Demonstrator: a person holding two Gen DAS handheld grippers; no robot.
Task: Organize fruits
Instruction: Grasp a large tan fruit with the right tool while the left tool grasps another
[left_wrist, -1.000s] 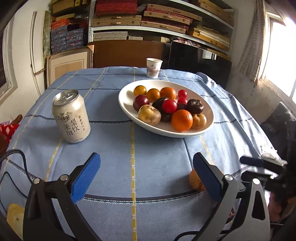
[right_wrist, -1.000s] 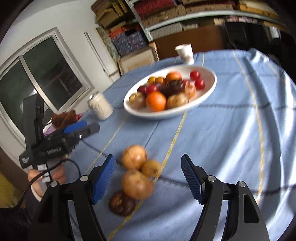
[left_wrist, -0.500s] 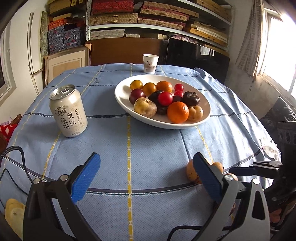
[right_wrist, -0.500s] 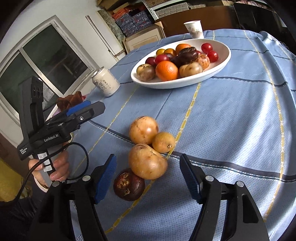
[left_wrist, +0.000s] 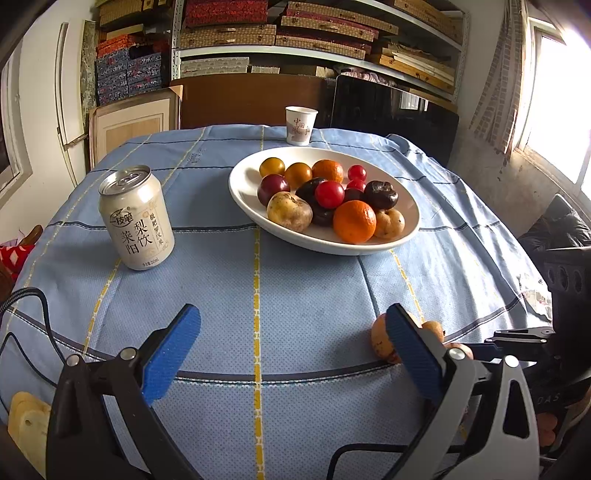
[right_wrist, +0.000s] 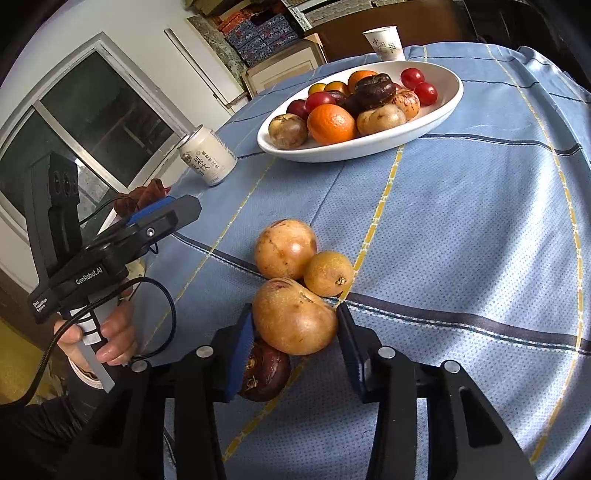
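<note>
On a round table under a pale blue checked cloth (right_wrist: 461, 206), a white oval ceramic bowl (right_wrist: 448, 98) at twelve o'clock already brims with oranges, tomatoes and dark fruit. The left gripper (left_wrist: 291, 345) hangs wide apart and empty above bare cloth. The right gripper (right_wrist: 295, 343) has its blue pads against either side of a large tan, pear-shaped fruit (right_wrist: 293, 321), apparently gripping it at six o'clock; whether it is fully clamped cannot be told. Touching it are a round tan fruit (right_wrist: 284, 249), a small yellow fruit (right_wrist: 328, 273) and a dark brown wrinkled fruit (right_wrist: 264, 371). The risk, by appearance: lifting nudges these neighbours, rolling them toward the near edge, or the smooth fruit slips.
</note>
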